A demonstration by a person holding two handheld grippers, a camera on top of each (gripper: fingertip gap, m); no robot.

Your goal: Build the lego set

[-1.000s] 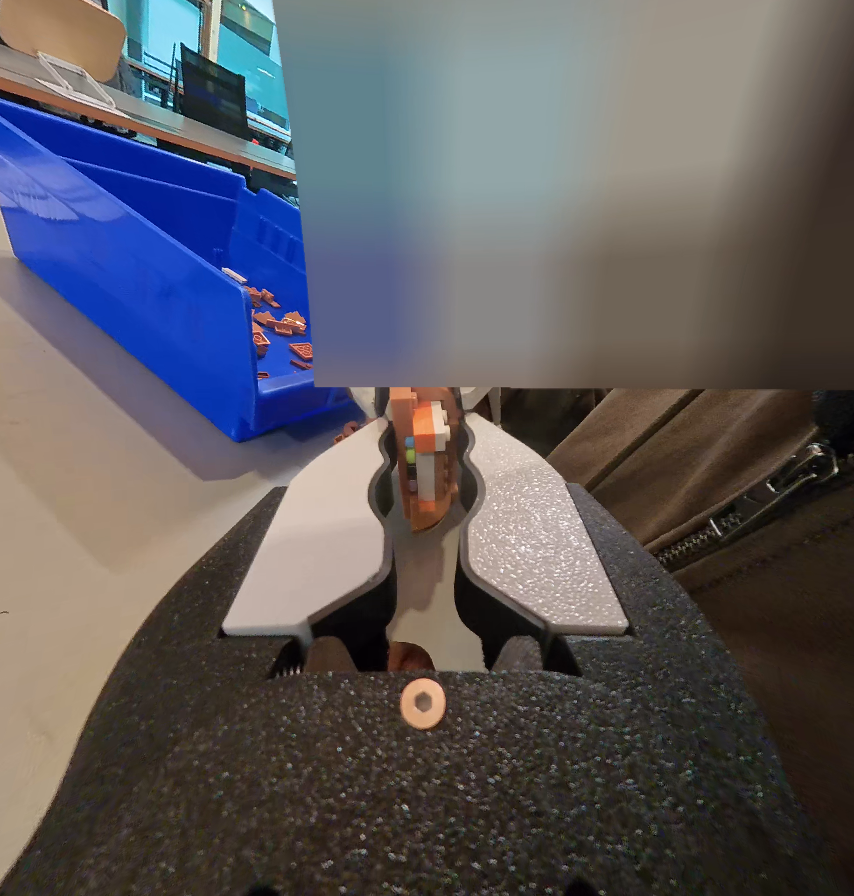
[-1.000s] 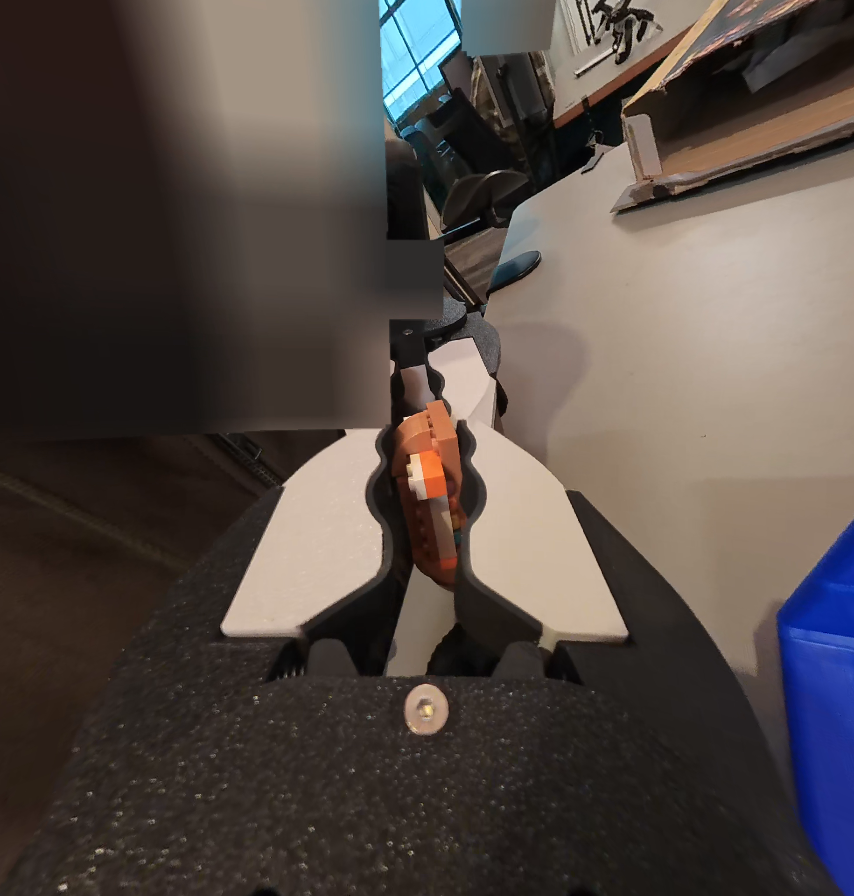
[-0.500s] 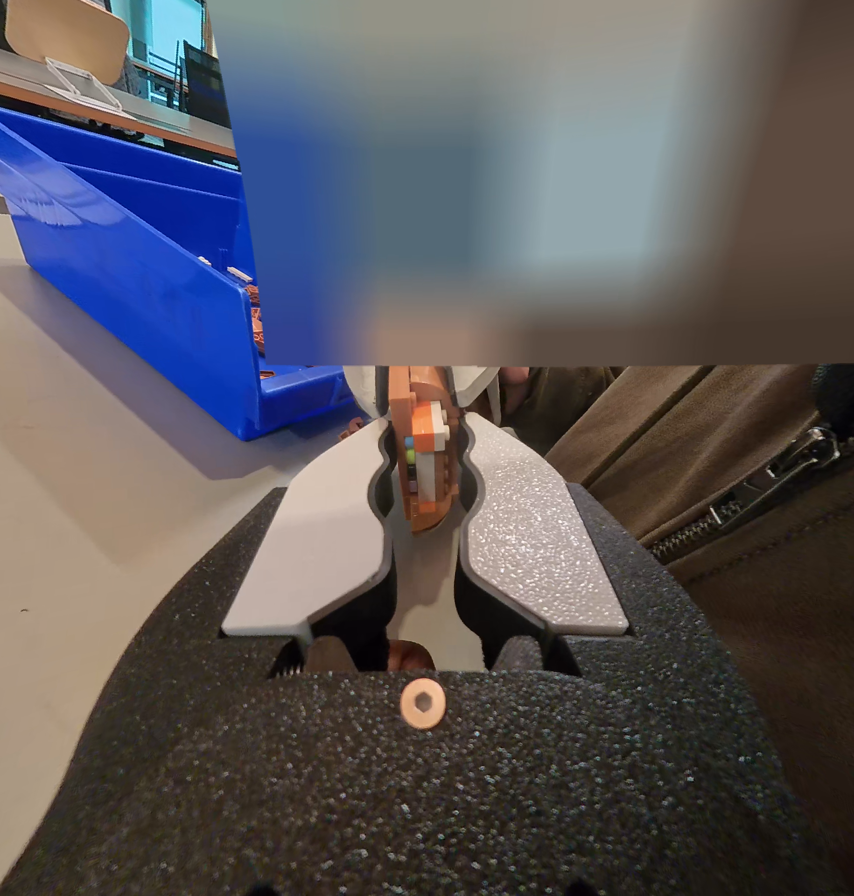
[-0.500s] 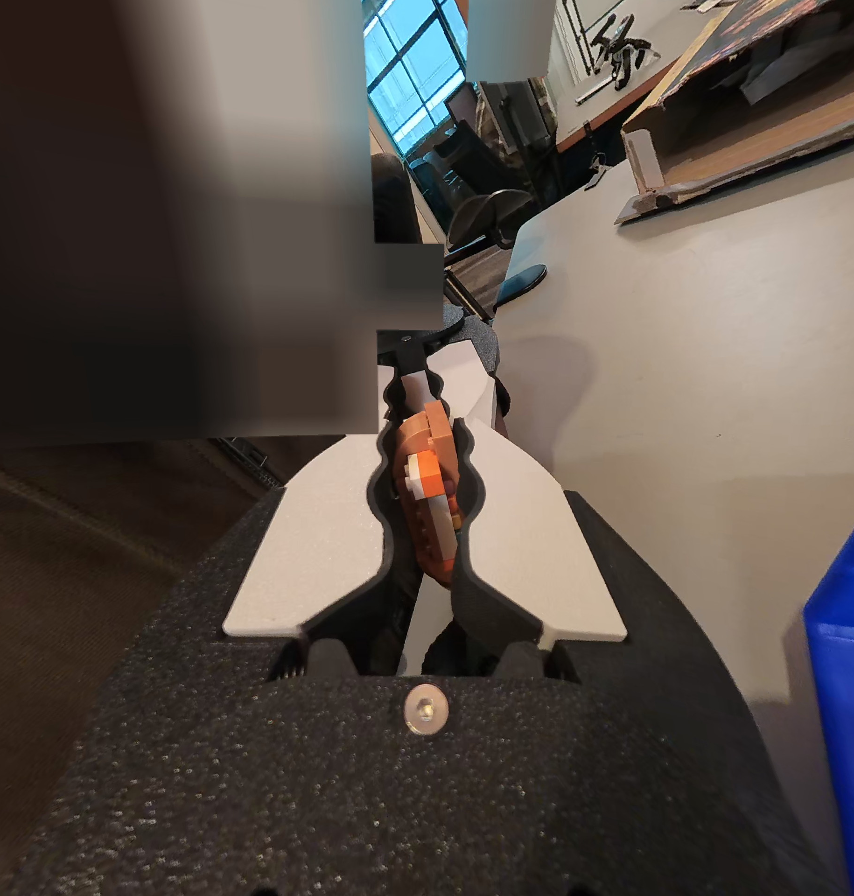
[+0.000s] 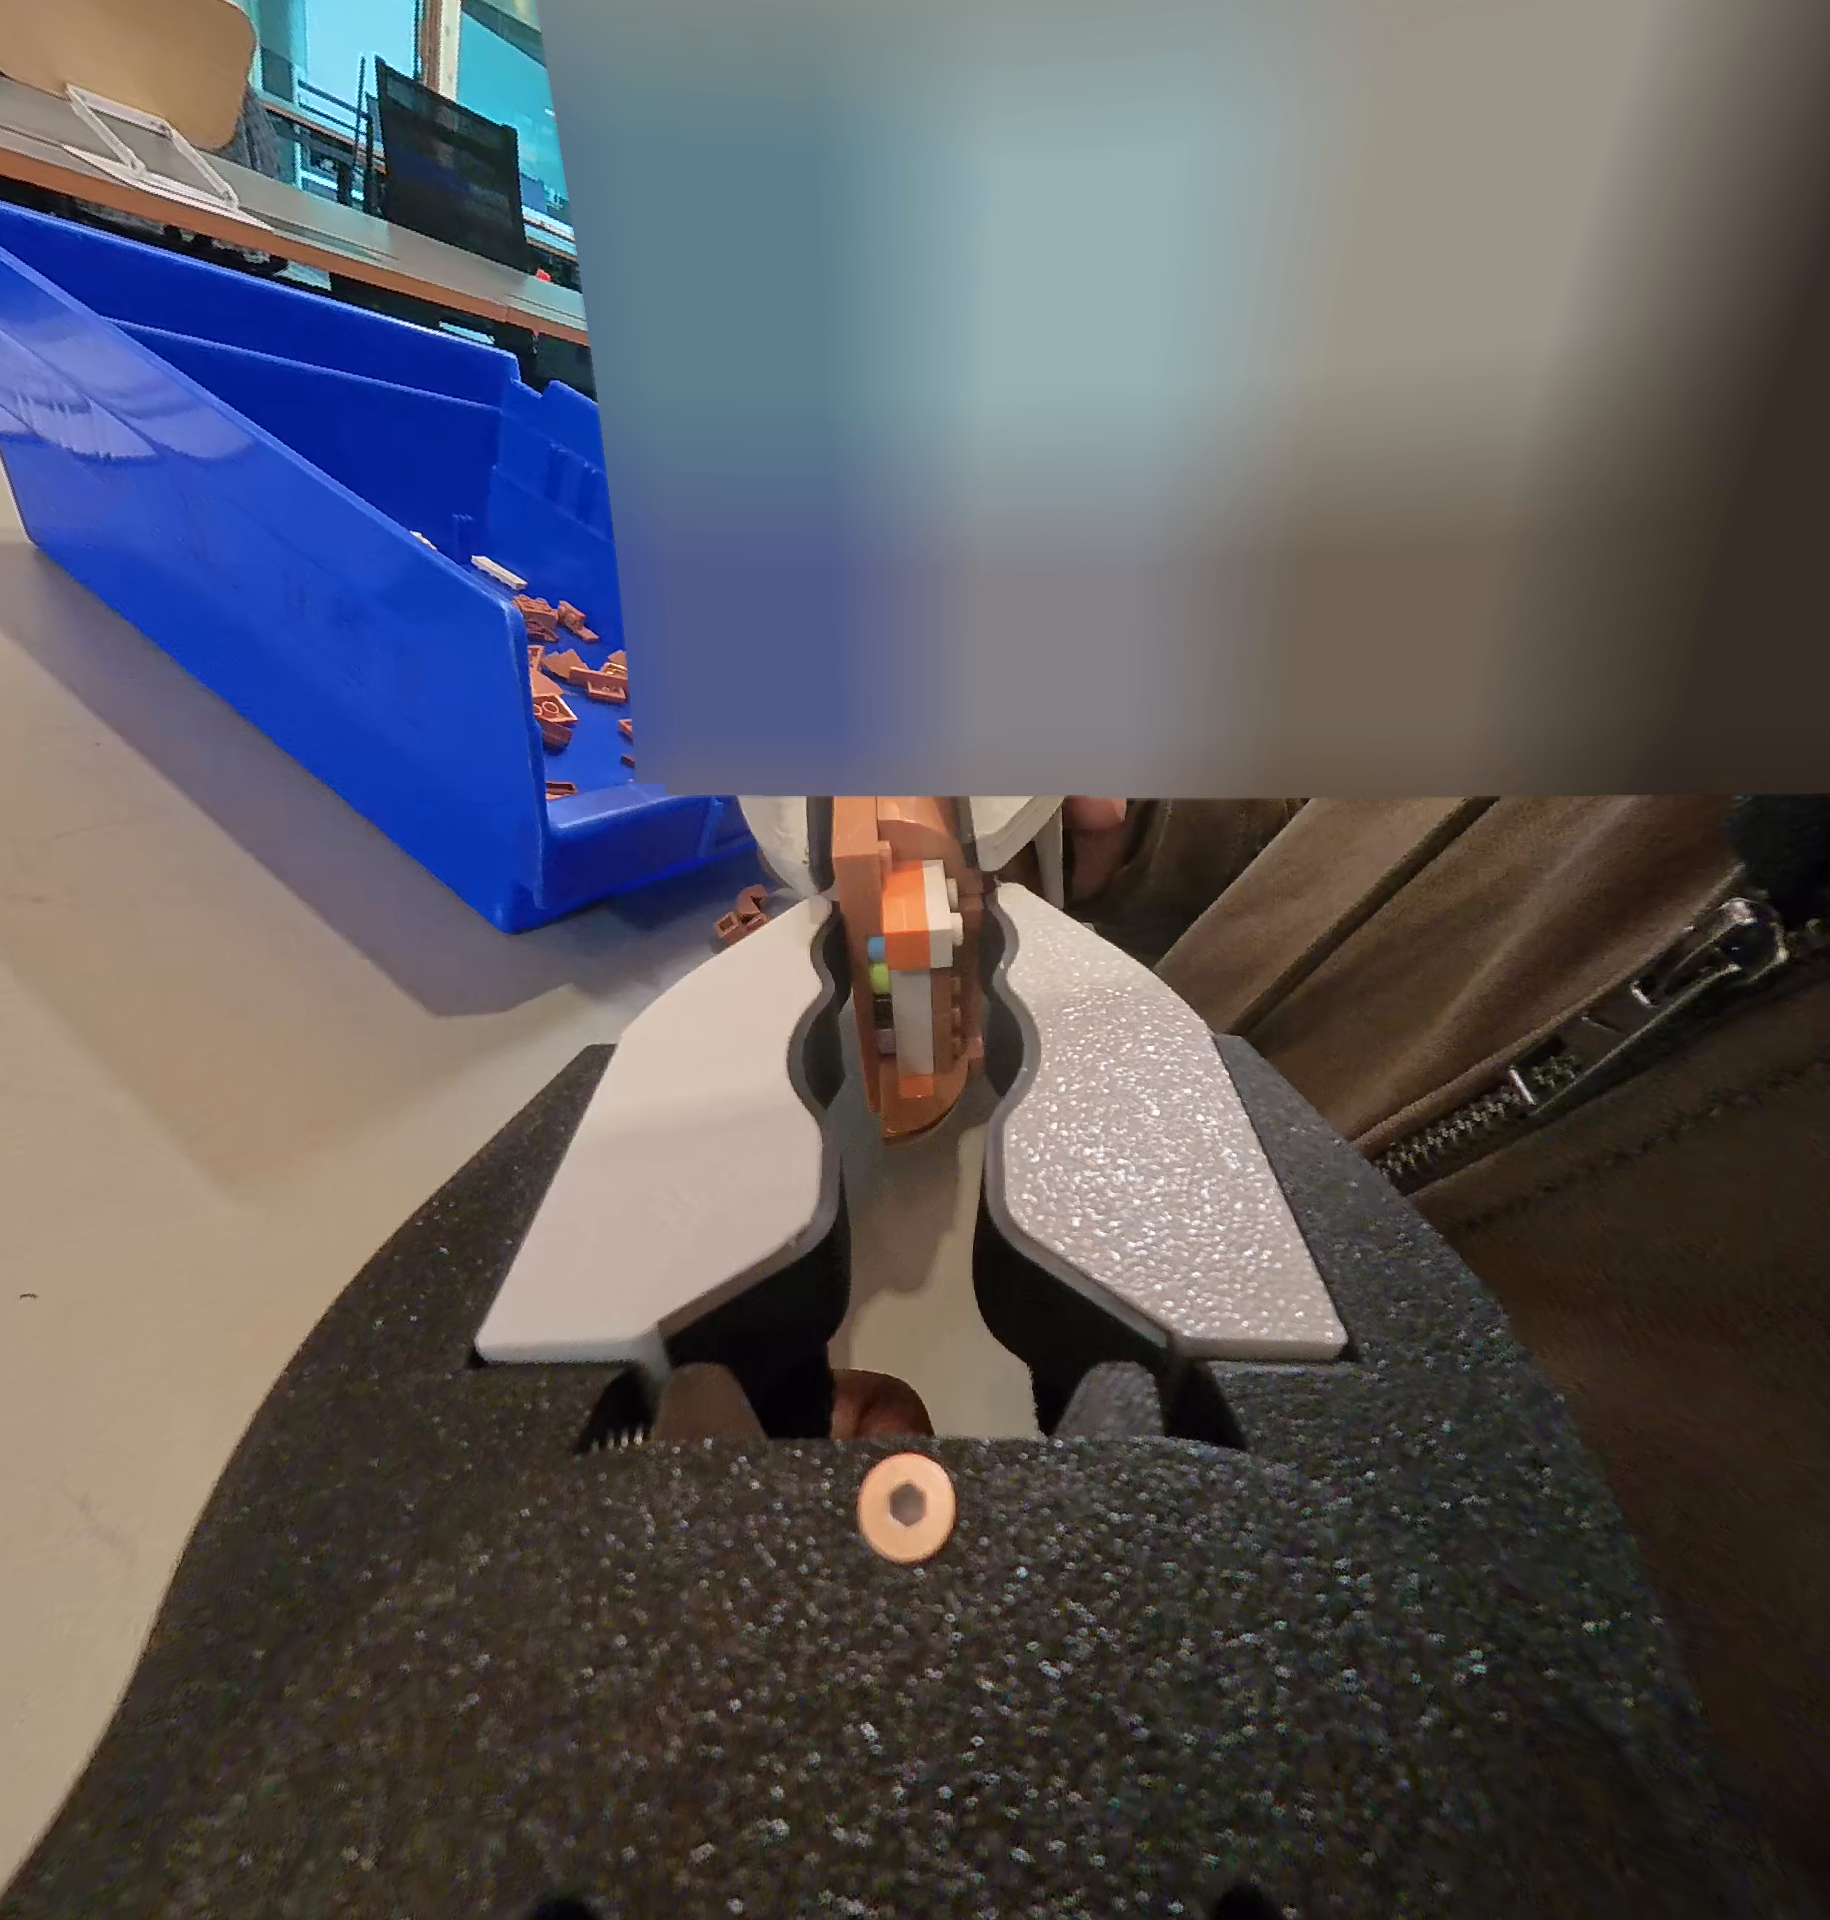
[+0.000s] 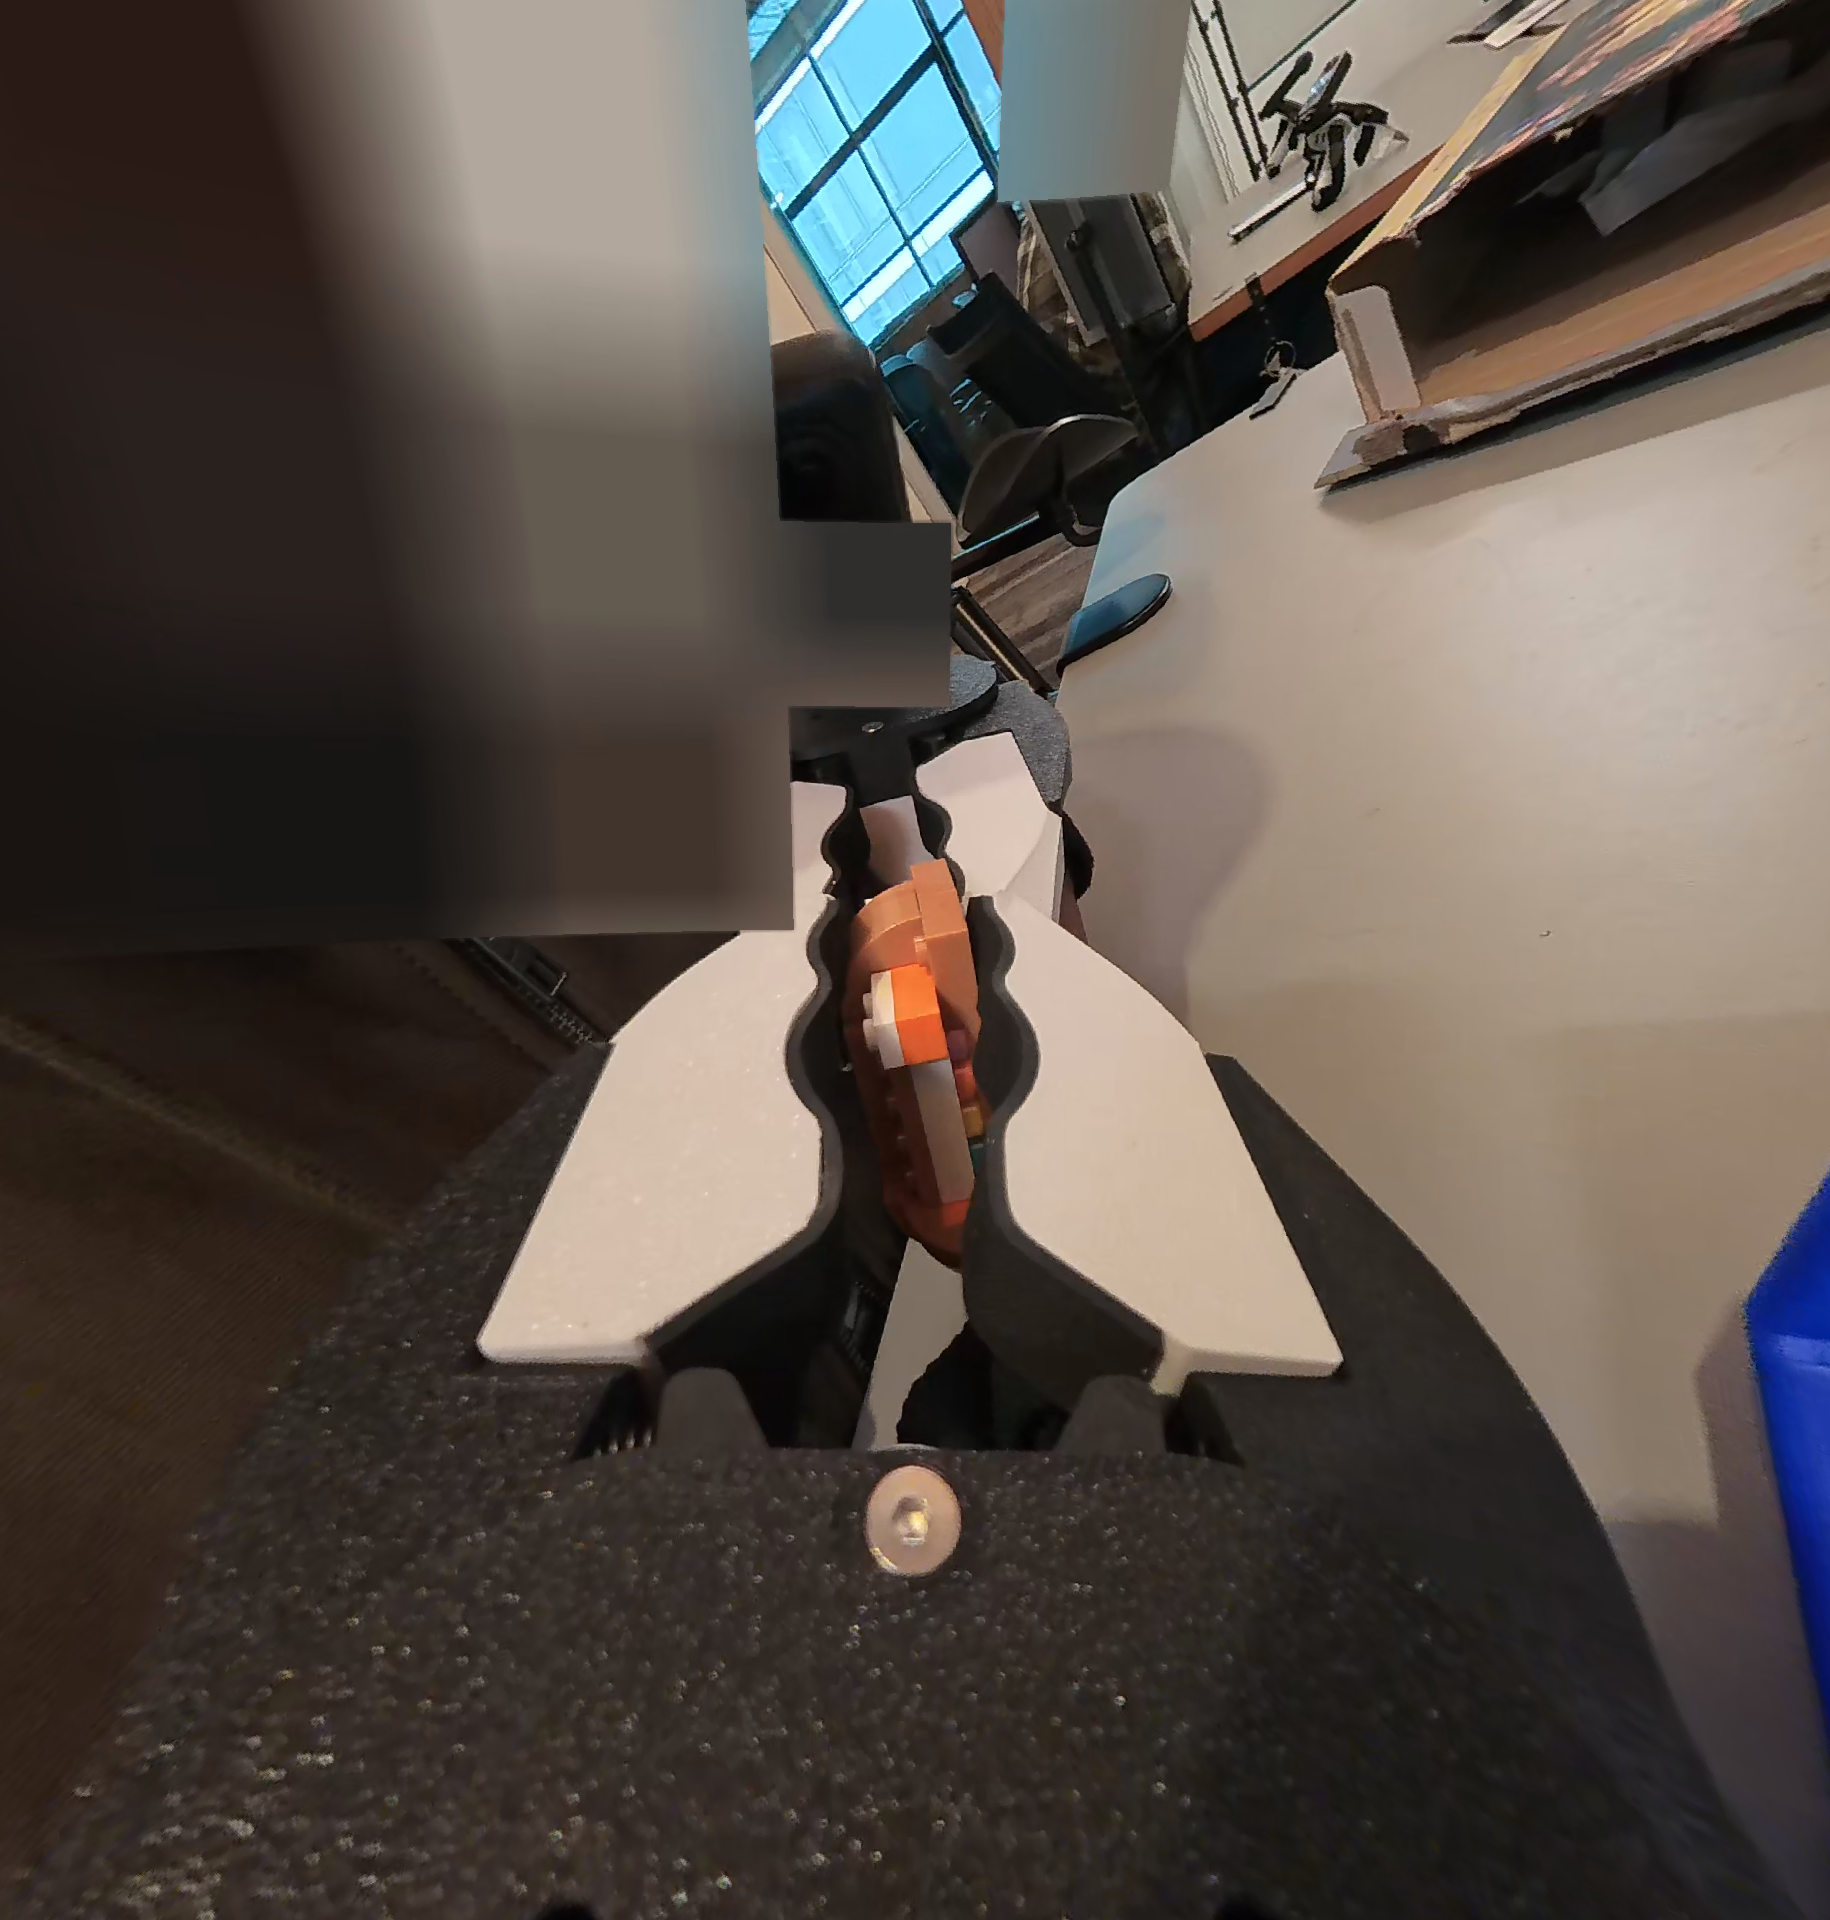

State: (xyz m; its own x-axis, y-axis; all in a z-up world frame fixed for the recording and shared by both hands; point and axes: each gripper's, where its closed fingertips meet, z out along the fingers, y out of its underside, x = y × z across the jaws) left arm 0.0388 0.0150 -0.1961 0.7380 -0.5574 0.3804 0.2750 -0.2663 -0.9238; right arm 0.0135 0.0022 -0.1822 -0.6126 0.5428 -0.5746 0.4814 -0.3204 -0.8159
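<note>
While both wrist cameras look forward along their own fingers, one small lego build (image 5: pixel 909 987) is seen clamped from opposite ends. It is made of reddish-brown, orange and white bricks, with tiny blue and green pieces along one edge, and it is held on edge above the table (image 5: pixel 163 1091).

From the left wrist view, the left gripper (image 5: pixel 911 987) is shown nearly closed, its grey fingers (image 5: pixel 724 1122) pressed against the two flat sides of the build. Beyond the build, the white finger ends of the other gripper are partly seen, cut off by a blurred patch. A blue plastic bin (image 5: pixel 267 582) stands on the table to the left, with loose brown lego pieces (image 5: pixel 568 675) lying on its floor. One brown piece (image 5: pixel 742 923) lies on the table just outside the bin's open end. A brown jacket with a metal zipper (image 5: pixel 1617 997) fills the right side.

From the right wrist view, the right gripper (image 6: pixel 911 1060) is likewise narrowed onto the same lego build (image 6: pixel 921 1060), gripped between its pale fingers (image 6: pixel 682 1164). The left gripper (image 6: pixel 926 821) is seen facing it from the far side, closed on the build's far end. A corner of the blue bin (image 6: pixel 1815 1455) appears at the right edge, and an opened cardboard box (image 6: pixel 1617 281) lies farther back on the table (image 6: pixel 1462 831).
</note>
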